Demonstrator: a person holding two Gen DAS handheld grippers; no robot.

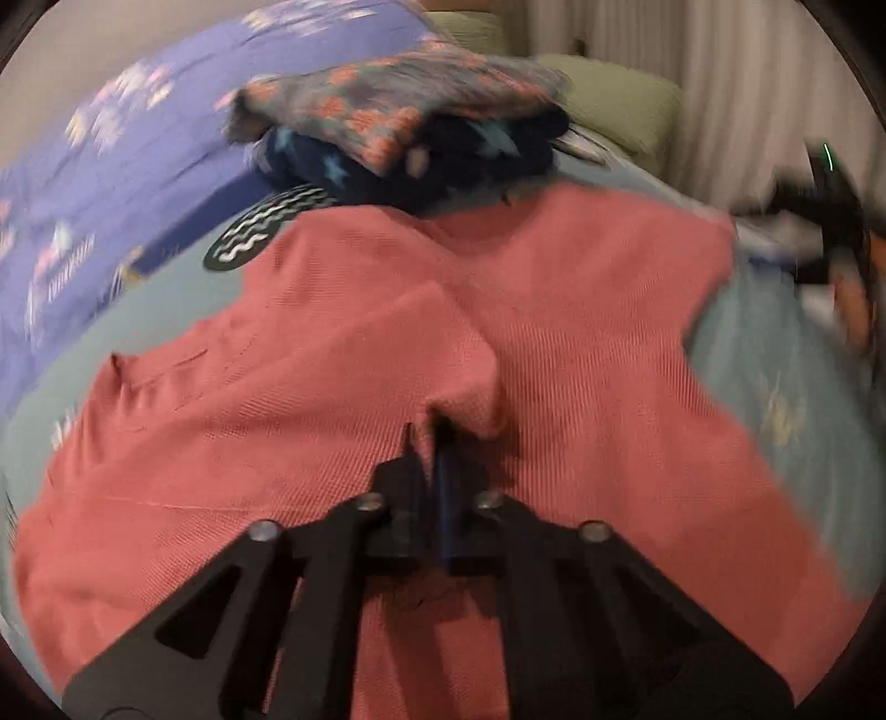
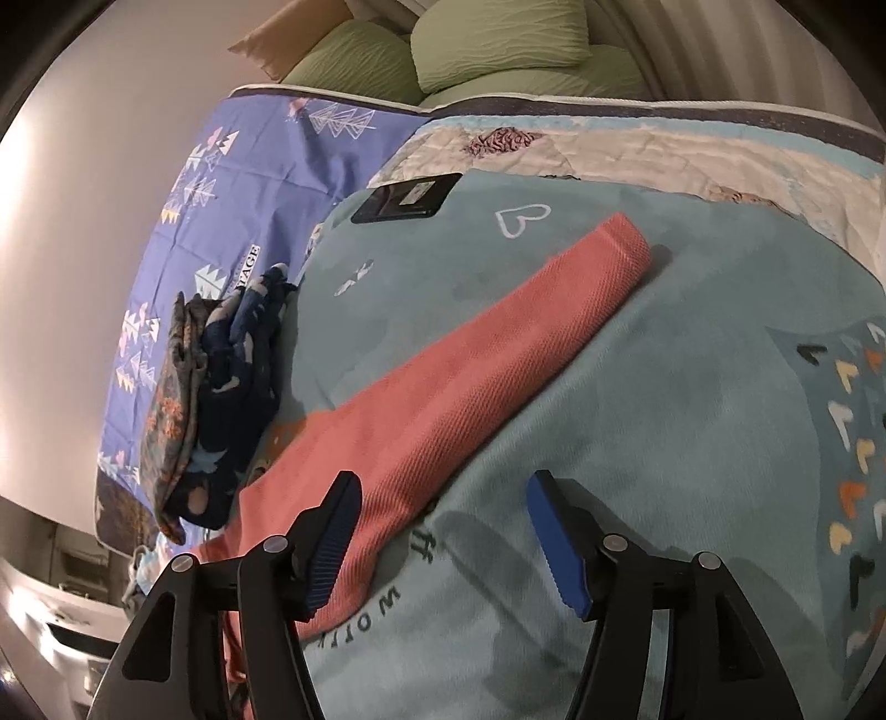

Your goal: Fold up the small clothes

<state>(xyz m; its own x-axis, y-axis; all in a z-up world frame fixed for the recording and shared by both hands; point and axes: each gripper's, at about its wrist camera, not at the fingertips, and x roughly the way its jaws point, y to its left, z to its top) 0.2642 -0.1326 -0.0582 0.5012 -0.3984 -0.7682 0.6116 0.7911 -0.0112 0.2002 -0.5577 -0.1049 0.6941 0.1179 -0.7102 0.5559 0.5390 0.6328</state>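
Observation:
A salmon-pink knit garment lies spread on the teal blanket, with a crease running down its middle. My left gripper is shut, its tips pinching a raised fold of this cloth near the centre. The right wrist view shows one long pink sleeve or leg stretching diagonally across the blanket. My right gripper stands open just above the blanket; its left finger overlaps the edge of the pink cloth and nothing is between its pads.
A pile of clothes, floral grey on navy with stars, sits beyond the pink garment, by the purple printed sheet. A black flat device lies on the blanket's far end. Green pillows stand at the bed's head.

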